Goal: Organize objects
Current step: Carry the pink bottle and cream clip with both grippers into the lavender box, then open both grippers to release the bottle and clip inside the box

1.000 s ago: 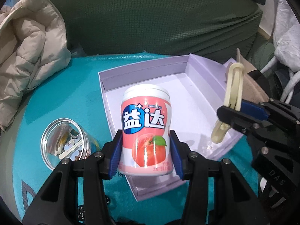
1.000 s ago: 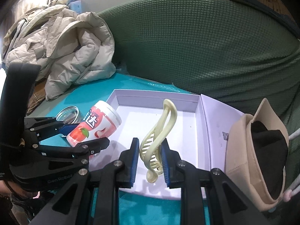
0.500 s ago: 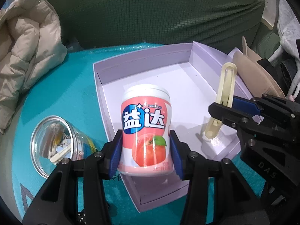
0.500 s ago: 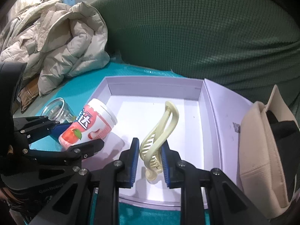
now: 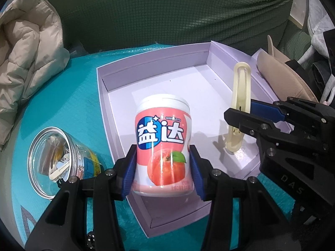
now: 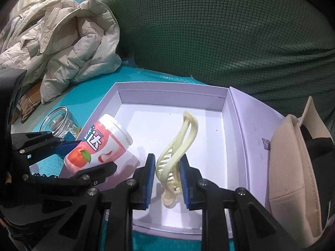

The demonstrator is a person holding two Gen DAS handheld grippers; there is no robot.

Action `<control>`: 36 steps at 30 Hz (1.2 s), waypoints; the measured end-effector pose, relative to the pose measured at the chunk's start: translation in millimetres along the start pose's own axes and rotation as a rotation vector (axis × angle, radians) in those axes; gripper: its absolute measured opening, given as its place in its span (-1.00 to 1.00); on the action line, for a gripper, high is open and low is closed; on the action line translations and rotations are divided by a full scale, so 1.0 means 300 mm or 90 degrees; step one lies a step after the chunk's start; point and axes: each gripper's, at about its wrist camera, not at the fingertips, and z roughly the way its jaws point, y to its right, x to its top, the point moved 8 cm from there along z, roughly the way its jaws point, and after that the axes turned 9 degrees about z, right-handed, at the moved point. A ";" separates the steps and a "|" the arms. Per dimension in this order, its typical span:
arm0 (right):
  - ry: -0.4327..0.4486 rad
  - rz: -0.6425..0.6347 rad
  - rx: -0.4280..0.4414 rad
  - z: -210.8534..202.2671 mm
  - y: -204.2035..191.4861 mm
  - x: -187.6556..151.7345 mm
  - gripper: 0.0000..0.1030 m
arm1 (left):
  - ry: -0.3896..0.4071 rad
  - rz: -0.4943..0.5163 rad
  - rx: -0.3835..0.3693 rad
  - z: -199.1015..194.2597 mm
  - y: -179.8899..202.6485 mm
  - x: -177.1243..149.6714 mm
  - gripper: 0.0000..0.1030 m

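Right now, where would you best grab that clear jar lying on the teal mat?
Probably around the jar's round body, coming from above with fingers across its width. It lies on its side, open mouth facing the left gripper's camera, beside the box, so its curved walls are exposed.

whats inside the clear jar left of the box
The clear jar lies on its side on the teal surface, mouth open. Inside, small items show, including a pale stick-like piece. Its label and glare cover the rest, so they can't be identified.
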 end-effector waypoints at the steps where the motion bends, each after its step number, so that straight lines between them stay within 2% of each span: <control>1: -0.001 0.001 0.000 0.001 0.001 0.000 -0.56 | 0.000 -0.001 -0.001 0.000 -0.001 0.001 -0.12; 12: -0.001 0.013 -0.019 -0.007 0.027 0.001 -0.43 | -0.004 -0.014 -0.001 -0.007 -0.010 0.003 -0.10; 14: 0.002 0.014 -0.025 -0.017 0.031 0.004 -0.26 | 0.000 -0.018 0.007 -0.017 -0.016 0.008 -0.09; 16: 0.010 0.016 -0.027 -0.033 0.031 0.011 -0.16 | 0.005 -0.021 0.014 -0.031 -0.023 0.013 0.04; 22: 0.029 0.025 -0.046 -0.088 0.036 0.035 -0.04 | 0.024 -0.024 0.030 -0.083 -0.035 0.035 0.26; 36: 0.056 0.053 -0.083 -0.248 0.048 0.063 0.17 | 0.057 -0.013 0.053 -0.234 -0.026 0.073 0.29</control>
